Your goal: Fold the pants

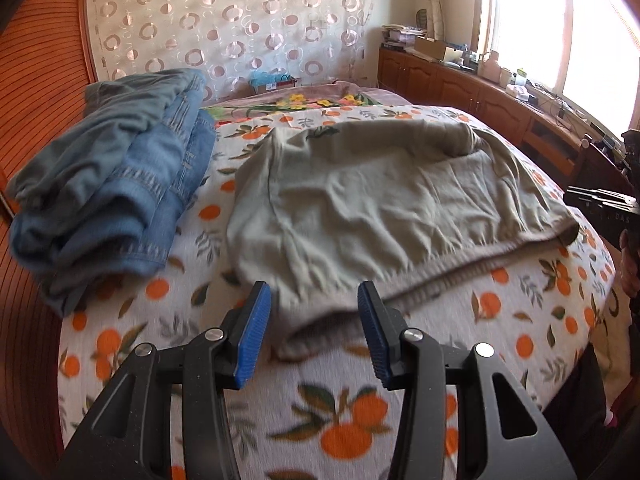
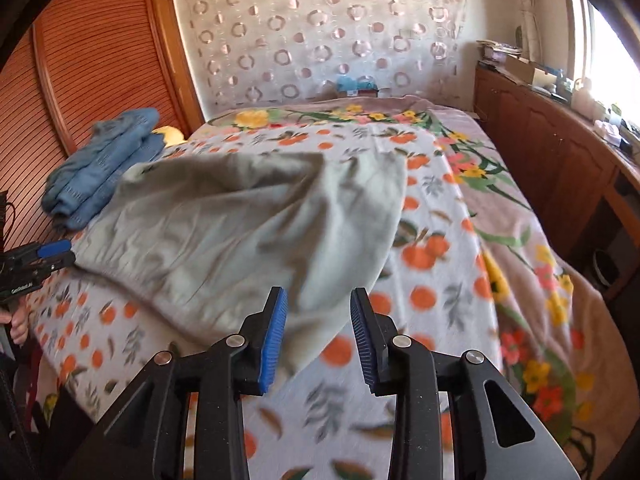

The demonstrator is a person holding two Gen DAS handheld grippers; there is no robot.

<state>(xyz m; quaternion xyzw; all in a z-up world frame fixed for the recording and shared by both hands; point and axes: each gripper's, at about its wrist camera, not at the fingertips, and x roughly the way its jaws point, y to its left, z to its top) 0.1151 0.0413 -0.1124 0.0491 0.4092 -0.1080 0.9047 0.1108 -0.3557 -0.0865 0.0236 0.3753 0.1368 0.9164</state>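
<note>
A bed fills the room, spread with a white blanket (image 1: pixel 360 412) printed with oranges and leaves, and bright daylight comes in through the window (image 1: pixel 580 28) on the right.

The left gripper (image 1: pixel 314 334) hangs over the near edge of the bed with its blue pads (image 1: pixel 252 340) standing apart and nothing between them; the near hem of the pants lies just beyond its tips. The right gripper (image 2: pixel 319 338) hovers over the blanket with its jaws parted too, empty, the right-hand end of the pants just past its left pad.

The grey-green pants (image 1: pixel 380 208) lie across the middle of the blanket, folded over into a broad wrinkled slab with a doubled edge along the side nearest me. In the right wrist view their right end looks blurred and lifted a little from the bed; whether it rests flat I cannot tell. The right gripper's dark body shows at the right edge of the left view, beside the pants' far corner, held by a hand (image 1: pixel 630 260).

To the left of the pants, close by but apart, sits a stack of folded blue jeans (image 1: pixel 116 192) against a slatted wooden wardrobe door (image 2: pixel 100 60). Behind the bed hangs a sheer curtain (image 1: pixel 232 20) with ring patterns, and a low wooden cabinet (image 1: pixel 460 84) cluttered with boxes runs under the window.
</note>
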